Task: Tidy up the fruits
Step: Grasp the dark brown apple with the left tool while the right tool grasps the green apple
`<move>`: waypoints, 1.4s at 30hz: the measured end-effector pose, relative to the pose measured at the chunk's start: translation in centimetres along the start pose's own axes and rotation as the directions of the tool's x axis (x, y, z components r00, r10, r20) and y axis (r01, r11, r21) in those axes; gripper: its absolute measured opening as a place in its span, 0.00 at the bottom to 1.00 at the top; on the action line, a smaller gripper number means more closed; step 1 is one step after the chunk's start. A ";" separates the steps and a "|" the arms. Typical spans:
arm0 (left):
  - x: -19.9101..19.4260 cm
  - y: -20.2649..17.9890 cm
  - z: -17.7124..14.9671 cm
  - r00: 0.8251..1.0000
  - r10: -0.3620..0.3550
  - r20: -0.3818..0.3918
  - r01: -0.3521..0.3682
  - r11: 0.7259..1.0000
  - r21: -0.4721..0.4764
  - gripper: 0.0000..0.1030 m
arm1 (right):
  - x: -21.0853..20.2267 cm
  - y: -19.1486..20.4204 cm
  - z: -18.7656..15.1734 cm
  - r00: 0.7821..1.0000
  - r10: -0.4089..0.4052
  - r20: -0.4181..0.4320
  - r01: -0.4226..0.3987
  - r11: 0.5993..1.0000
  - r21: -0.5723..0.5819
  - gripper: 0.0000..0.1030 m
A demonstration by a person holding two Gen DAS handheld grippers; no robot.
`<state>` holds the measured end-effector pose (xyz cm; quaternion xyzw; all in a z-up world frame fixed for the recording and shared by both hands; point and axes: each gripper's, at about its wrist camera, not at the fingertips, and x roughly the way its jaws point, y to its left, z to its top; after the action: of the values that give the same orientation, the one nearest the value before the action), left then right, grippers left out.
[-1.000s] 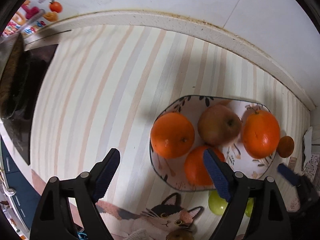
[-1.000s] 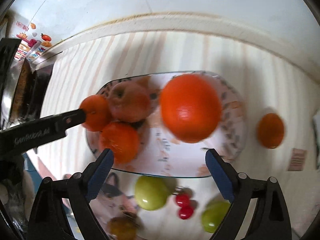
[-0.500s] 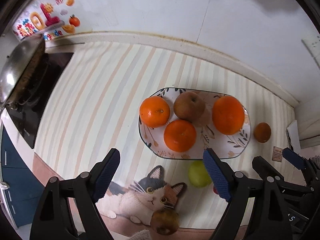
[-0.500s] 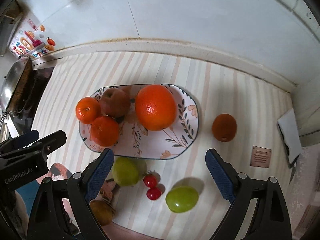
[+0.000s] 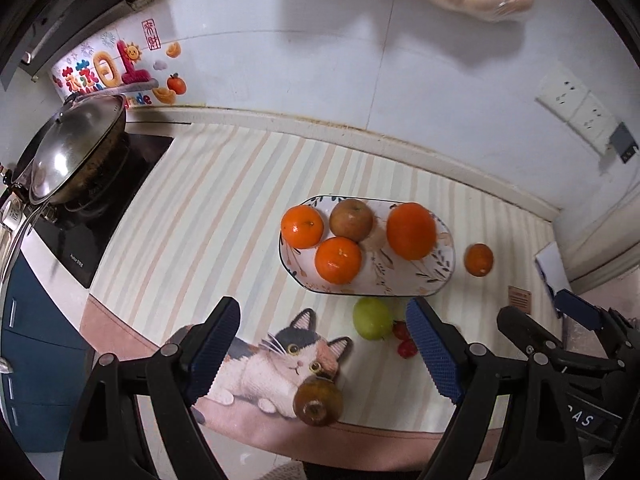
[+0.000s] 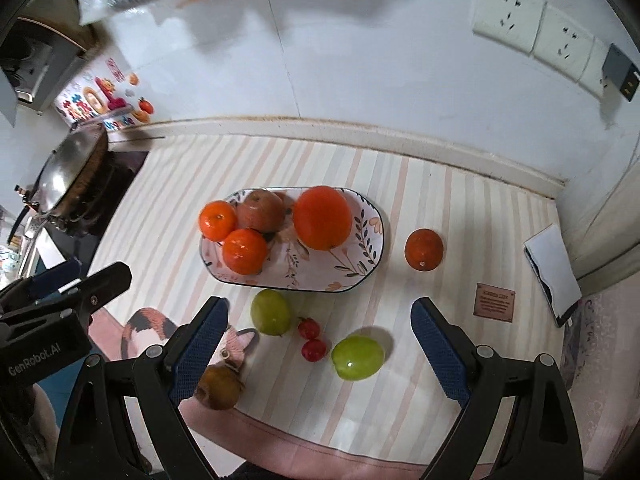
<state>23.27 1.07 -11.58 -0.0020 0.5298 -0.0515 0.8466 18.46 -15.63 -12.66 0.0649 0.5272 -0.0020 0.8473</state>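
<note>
A floral oval plate (image 5: 436, 280) (image 6: 362, 256) on the striped mat holds two small oranges (image 5: 302, 227) (image 5: 338, 260), a brownish apple (image 5: 351, 220) and a big orange (image 5: 411, 231) (image 6: 322, 217). Off the plate lie a small orange (image 6: 424, 249), two green fruits (image 6: 271, 312) (image 6: 357, 358), two red cherry tomatoes (image 6: 314, 350) and a brown fruit (image 6: 218, 387) (image 5: 319, 402) at the mat's near edge. My left gripper (image 5: 326, 344) and right gripper (image 6: 320, 344) are both open and empty, held high above the near edge.
A lidded wok (image 5: 68, 156) sits on a black stove (image 5: 92, 232) at the left. A white wall with sockets (image 6: 532, 36) runs behind. A small brown card (image 6: 494, 302) and a white booklet (image 6: 554, 268) lie at the right.
Both grippers have pulled back and up from the plate, so the whole mat and all the fruit now show. Both stayed open and empty.
</note>
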 end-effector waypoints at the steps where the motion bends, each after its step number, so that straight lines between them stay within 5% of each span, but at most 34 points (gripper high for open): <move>1: -0.6 0.0 -0.3 1.000 -0.003 0.010 0.003 1.000 0.000 0.82 | -0.7 0.0 -0.2 1.000 0.004 0.009 -0.004 1.000 -0.003 0.92; 14: -2.9 0.0 -3.2 0.999 0.002 0.047 -0.002 1.000 -0.018 0.82 | -4.6 -0.1 -2.2 0.998 0.044 0.040 -0.044 0.999 0.008 0.92; 21: 1.8 0.6 -5.5 0.996 0.053 -0.067 -0.055 0.998 -0.022 0.82 | -0.7 -1.3 -3.9 0.997 0.050 -0.053 -0.048 0.998 0.047 0.92; 30: 12.3 1.4 -9.7 0.939 0.072 -0.337 -0.074 0.997 0.005 0.82 | 7.9 -4.7 -6.2 0.980 0.033 -0.194 -0.005 0.989 0.145 0.92; 37: 16.9 1.0 -11.1 0.904 0.044 -0.425 -0.044 0.999 0.011 0.82 | 15.2 -7.5 -6.9 0.951 0.066 -0.302 0.009 0.971 0.239 0.92; 42: 18.3 0.5 -11.5 0.897 0.015 -0.442 -0.015 1.000 0.004 0.65 | 19.0 -7.4 -7.3 0.931 0.060 -0.359 0.024 0.974 0.225 0.91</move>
<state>20.90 0.55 -33.07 0.0141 0.7081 -0.0441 0.7046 19.90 -20.94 -33.65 0.1648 0.6706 -0.0419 0.7221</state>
